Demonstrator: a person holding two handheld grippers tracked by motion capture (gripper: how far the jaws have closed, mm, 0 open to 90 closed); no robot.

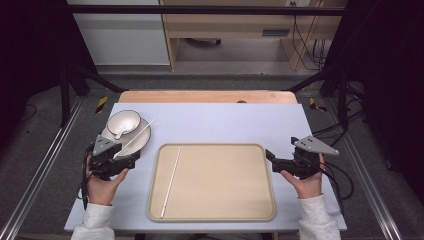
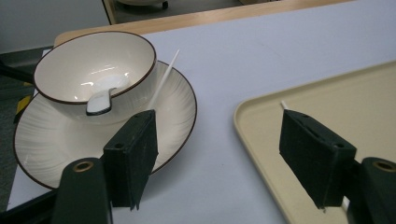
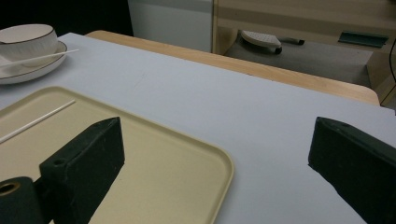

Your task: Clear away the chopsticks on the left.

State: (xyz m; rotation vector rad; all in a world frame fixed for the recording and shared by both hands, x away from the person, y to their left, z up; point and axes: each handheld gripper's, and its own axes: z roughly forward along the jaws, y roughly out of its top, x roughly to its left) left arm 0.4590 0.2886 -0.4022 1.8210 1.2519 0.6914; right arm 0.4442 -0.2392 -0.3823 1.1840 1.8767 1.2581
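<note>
Jaws on the left gripper (image 2: 219,154) stand wide apart with nothing between the pads, just bare table under the gap, so no grip at this point. One finger (image 2: 133,154) sits over the near rim of the plate (image 2: 46,140), the other over the tray (image 2: 299,107) corner, so the gripper straddles the strip of table between the two. Just beyond the plate-side finger, a white chopstick (image 2: 163,84) lies propped across the plate, leaning up past the bowl (image 2: 93,65); that slant keeps its far end off the surface, which should make it the easier one to pinch. The bowl sits on the plate, further out from the same finger, with a white spoon (image 2: 105,95) inside, handle resting toward the near rim. Past the tray-side finger, a second chopstick has its tip just poking out above the pad; the high view shows it lying flat on the tray (image 1: 170,182), running near to far along the left part. My read: the sticks are going onto the tray one at a time, and the plate one is next. Right gripper (image 3: 215,172) is also wide open and empty, one finger over the tray's near right corner, the other over bare table (image 3: 261,116), parked clear of the work, probably so it doesn't block the left side. Far off its tray-side finger, plate, bowl and propped chopstick show at the table's opposite end.
</note>
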